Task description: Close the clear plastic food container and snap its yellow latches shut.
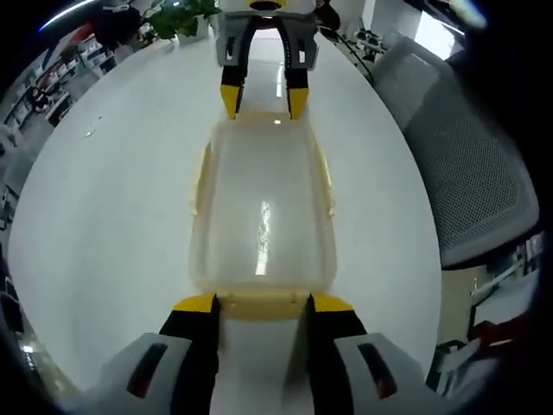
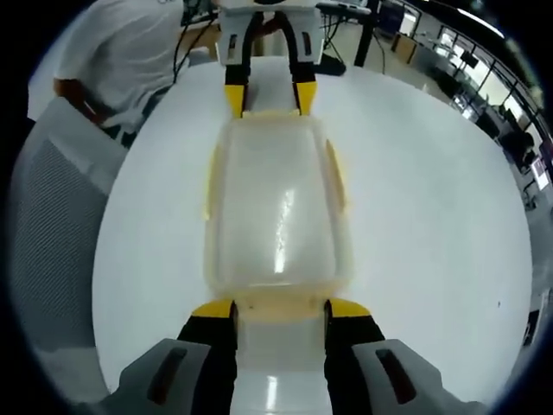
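A clear plastic food container (image 1: 263,207) (image 2: 276,203) lies lengthwise on the round white table (image 1: 104,199) (image 2: 432,199), its lid down on top. Yellow latches run along its long sides (image 1: 200,177) (image 2: 339,177). My left gripper (image 1: 264,304) is open at the container's near end, its jaws either side of the yellow end latch (image 1: 263,305). Opposite it, my right gripper (image 1: 263,102) stands open at the far end. In the right gripper view the right gripper (image 2: 282,309) flanks its end latch (image 2: 281,309), and the left gripper (image 2: 270,95) faces it.
A grey mesh chair (image 1: 467,164) (image 2: 52,225) stands at the table's edge. A person in a white shirt (image 2: 112,43) is behind it. A green plant (image 1: 177,17) sits beyond the table's far rim. Office desks fill the background.
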A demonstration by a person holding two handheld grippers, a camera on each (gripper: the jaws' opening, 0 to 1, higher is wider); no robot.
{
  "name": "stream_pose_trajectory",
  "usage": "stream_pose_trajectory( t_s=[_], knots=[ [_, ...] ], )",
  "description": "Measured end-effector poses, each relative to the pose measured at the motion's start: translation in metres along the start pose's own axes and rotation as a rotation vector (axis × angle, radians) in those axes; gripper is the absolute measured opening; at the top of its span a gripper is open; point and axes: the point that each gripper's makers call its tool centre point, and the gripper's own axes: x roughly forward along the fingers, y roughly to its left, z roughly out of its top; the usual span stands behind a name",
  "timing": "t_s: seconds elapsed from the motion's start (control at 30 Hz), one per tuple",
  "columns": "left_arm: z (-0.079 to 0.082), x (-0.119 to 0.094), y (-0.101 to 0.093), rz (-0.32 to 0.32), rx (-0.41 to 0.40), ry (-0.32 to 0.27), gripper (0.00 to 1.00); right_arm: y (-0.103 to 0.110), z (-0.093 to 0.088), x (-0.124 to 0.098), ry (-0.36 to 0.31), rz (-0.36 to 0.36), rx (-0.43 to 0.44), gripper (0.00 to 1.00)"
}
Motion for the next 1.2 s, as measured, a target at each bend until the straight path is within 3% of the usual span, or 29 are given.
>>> stream_pose_trajectory(
  t_s=[0.33, 0.87, 1.2],
  knots=[
    [-0.007, -0.003, -0.002, -0.002, 0.002, 0.037, 0.39, 0.004, 0.01, -0.004, -0.02, 0.005, 0.01, 0.38],
    [0.0, -0.023, -0.006, -0.024, -0.005, -0.016, 0.39, 0.008, 0.02, -0.024, -0.046, 0.011, 0.007, 0.38],
    [0.005, -0.037, 0.001, -0.002, 0.007, -0.035, 0.39, 0.001, 0.029, -0.039, -0.045, -0.01, 0.004, 0.38]
  ],
)
